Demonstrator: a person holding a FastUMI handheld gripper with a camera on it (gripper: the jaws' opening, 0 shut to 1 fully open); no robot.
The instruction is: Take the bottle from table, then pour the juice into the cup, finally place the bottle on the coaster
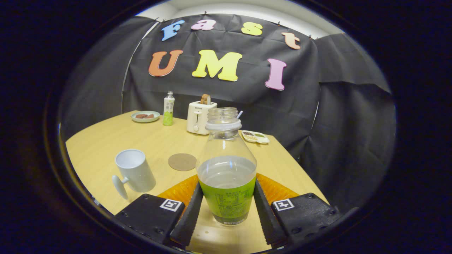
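The tool (226,206) sits level and low over the table (106,141), its fingers (189,215) clamped on the uncapped juice bottle (226,176) — upright between them. Beyond to the left stand the white cup (135,174) and, further ahead, the round coaster (182,162).

The single fisheye camera rides on the hand-held gripper (226,206), low and close above the pale wooden tabletop (106,148). It faces forward along the two fingers toward the black cloth booth wall (339,116) at 12 o'clock. A clear, uncapped, green-labelled bottle (226,169) stands very near the lens, between the fingers.
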